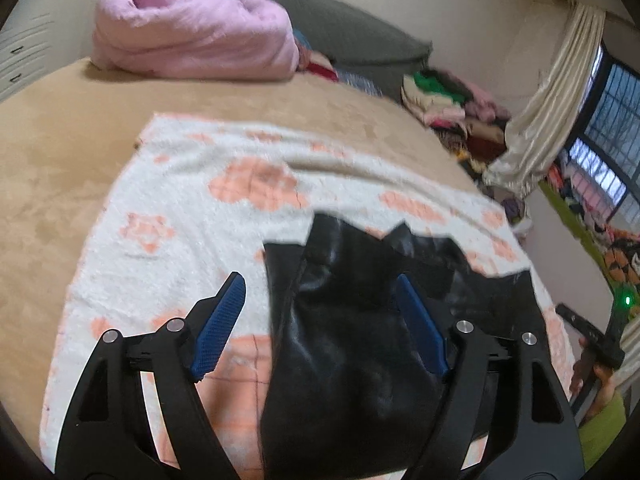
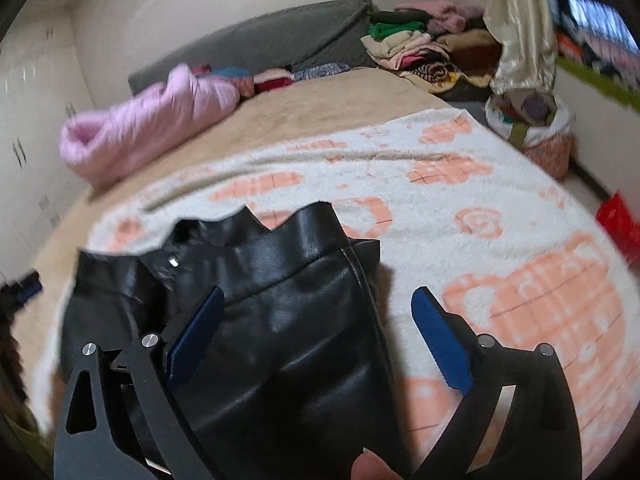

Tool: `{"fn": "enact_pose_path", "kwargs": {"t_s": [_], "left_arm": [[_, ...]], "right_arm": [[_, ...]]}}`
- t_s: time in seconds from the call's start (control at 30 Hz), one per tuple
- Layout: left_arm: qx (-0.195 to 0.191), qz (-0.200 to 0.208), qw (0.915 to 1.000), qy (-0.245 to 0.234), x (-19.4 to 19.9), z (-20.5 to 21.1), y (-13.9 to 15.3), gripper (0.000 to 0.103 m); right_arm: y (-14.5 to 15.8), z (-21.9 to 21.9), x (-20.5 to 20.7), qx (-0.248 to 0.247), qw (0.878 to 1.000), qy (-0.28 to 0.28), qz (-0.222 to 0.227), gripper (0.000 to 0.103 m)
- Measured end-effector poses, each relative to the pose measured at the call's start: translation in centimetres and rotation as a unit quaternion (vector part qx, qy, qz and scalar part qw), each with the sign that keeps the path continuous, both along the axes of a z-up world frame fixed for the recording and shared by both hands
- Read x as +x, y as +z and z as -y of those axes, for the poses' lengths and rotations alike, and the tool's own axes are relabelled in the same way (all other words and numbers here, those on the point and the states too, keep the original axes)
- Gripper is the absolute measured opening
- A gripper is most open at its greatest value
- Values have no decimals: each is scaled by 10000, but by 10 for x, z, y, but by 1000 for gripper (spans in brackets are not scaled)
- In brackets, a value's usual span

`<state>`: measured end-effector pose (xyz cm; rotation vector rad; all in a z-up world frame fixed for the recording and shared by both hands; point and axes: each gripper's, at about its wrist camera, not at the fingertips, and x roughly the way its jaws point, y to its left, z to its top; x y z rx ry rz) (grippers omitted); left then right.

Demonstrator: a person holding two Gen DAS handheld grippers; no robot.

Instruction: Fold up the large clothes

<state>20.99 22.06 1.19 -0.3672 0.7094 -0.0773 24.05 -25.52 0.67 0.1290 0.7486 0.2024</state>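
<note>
Fingers (image 1: 240, 300) of left gripper (image 1: 320, 296) and right gripper (image 2: 320, 308) spread wide, empty, over one black jacket (image 2: 288, 320).

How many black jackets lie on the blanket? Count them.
1. The black jacket lies on the blanket, between both open grippers; others may be hidden beneath.

Both wrist views look closely down over the same black jacket (image 1: 352, 344) (image 2: 280, 332) toward the headboard.

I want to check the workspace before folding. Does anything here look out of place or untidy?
The black leather garment lies bunched and creased on the white and peach blanket, not spread flat. Both grippers, left and right, are open above it. Nothing looks spilled or damaged.
</note>
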Motion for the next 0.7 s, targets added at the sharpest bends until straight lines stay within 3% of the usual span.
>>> {"fn": "enact_pose_path", "kwargs": {"t_s": [0.13,0.27,0.37,0.43,0.47,0.57,0.7], "left_arm": [[237,-353,9986,-323,17,19,-21,69],[466,-401,9975,-345,34,25,-36,69],[588,-392,9967,-399,41,28,-43,68],[738,-423,9955,-430,43,32,-44,37],[824,-405,9949,-411,43,32,-43,24],[667,-163,9965,-485,38,26,-31,8],[361,339,9970,-597,25,17,3,7]], "right_arm": [[-14,-13,16,-411,9989,160,-169,91],[-22,-22,33,-749,9970,161,-150,84],[-29,-30,44,-1020,9943,209,-211,63],[-35,-36,48,-1220,9919,243,-255,35],[-36,-36,49,-1263,9915,200,-251,29],[-32,-26,44,-890,9958,158,-176,16],[1,10,35,435,9990,3,-27,11]]}}
